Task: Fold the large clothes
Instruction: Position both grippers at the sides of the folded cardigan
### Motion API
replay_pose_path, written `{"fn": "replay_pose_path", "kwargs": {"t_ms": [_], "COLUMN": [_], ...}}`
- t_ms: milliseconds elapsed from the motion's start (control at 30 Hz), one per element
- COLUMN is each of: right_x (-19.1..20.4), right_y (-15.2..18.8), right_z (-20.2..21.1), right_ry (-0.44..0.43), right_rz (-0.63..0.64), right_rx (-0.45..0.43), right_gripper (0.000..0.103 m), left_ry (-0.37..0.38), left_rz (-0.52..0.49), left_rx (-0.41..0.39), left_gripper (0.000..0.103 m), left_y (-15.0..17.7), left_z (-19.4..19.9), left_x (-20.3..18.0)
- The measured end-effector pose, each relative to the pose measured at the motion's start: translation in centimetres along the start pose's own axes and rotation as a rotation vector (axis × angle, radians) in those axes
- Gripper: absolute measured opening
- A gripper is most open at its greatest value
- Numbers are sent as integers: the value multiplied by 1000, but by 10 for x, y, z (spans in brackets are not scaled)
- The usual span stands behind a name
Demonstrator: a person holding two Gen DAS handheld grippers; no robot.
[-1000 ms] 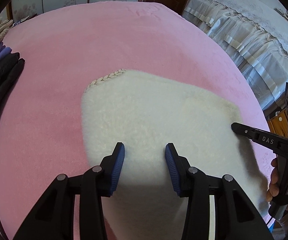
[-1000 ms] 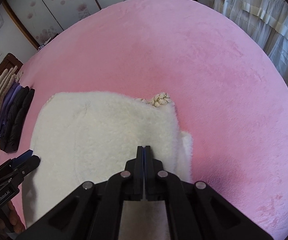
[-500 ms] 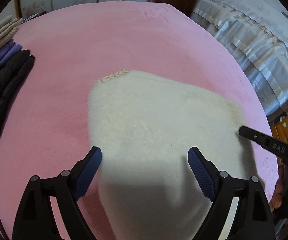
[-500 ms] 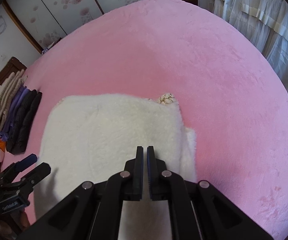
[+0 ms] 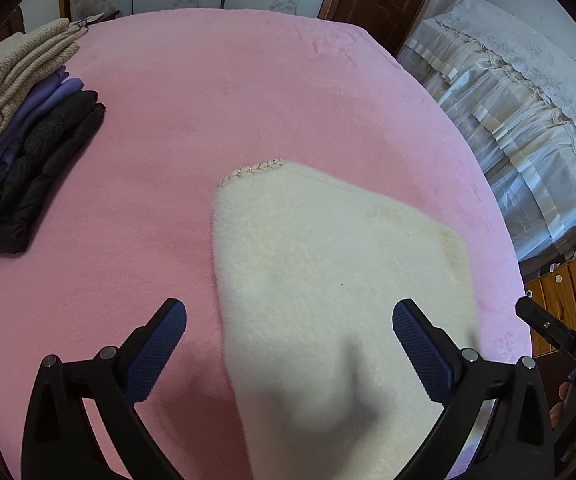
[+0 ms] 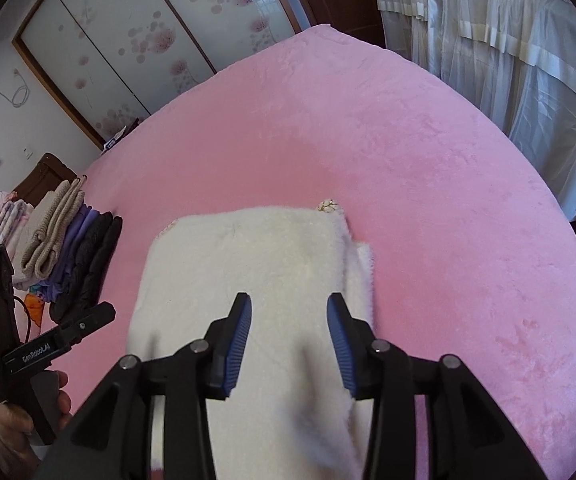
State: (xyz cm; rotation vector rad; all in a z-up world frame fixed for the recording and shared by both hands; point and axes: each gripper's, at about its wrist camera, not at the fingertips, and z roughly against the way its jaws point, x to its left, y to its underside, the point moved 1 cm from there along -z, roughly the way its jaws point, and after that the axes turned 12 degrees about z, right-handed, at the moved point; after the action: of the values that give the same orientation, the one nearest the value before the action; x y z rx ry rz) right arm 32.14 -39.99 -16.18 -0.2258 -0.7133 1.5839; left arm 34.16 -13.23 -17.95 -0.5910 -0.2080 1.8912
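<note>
Both released: left tool (image 5: 289, 344) and right tool (image 6: 289, 336) spread wide over the cream fleece garment (image 6: 256, 276), already folded compact on the pink bed (image 6: 367, 120). Probably only stacking left, beside the folded pile (image 5: 24, 148) farther off.

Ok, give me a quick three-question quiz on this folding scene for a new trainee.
1. True or false: the left gripper is clamped on the white fleece garment.
2. Multiple choice: the stack of folded clothes lies where, relative to the white fleece garment, in the right wrist view? A) to its left B) to its right C) on top of it
3. Fill in: the garment lies on a ___ blanket.

Key: 1 false, both that one and the right gripper are open and hold nothing; 2 A; 3 pink.
</note>
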Motion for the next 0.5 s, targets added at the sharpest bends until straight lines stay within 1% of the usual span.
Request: {"fn": "replay_pose_path", "kwargs": {"t_ms": [33, 133, 200, 267, 300, 333, 467, 500], "right_x": [0, -4, -4, -2, 1, 1, 1, 0], "right_y": [1, 2, 3, 4, 4, 5, 14, 17], "right_z": [4, 18, 27, 32, 33, 31, 21, 15], "right_ry": [-1, 7, 19, 13, 14, 11, -16, -29], "right_rz": [-3, -1, 18, 55, 84, 107, 154, 159], "right_rx": [-5, -40, -68, -75, -64, -48, 23, 54], "right_gripper": [49, 50, 51, 59, 68, 73, 73, 73], "left_ry": [2, 15, 38, 69, 91, 110, 126, 130], "left_rz": [-2, -10, -8, -7, -6, -4, 35, 51], "left_rx": [-6, -8, -10, 0, 9, 22, 59, 77], "left_gripper": [103, 103, 103, 103, 103, 103, 103, 103], "left_y": [0, 2, 4, 7, 8, 10, 19, 21], "left_z": [4, 14, 21, 25, 27, 27, 24, 21], "left_x": [0, -2, -1, 2, 4, 6, 17, 21]}}
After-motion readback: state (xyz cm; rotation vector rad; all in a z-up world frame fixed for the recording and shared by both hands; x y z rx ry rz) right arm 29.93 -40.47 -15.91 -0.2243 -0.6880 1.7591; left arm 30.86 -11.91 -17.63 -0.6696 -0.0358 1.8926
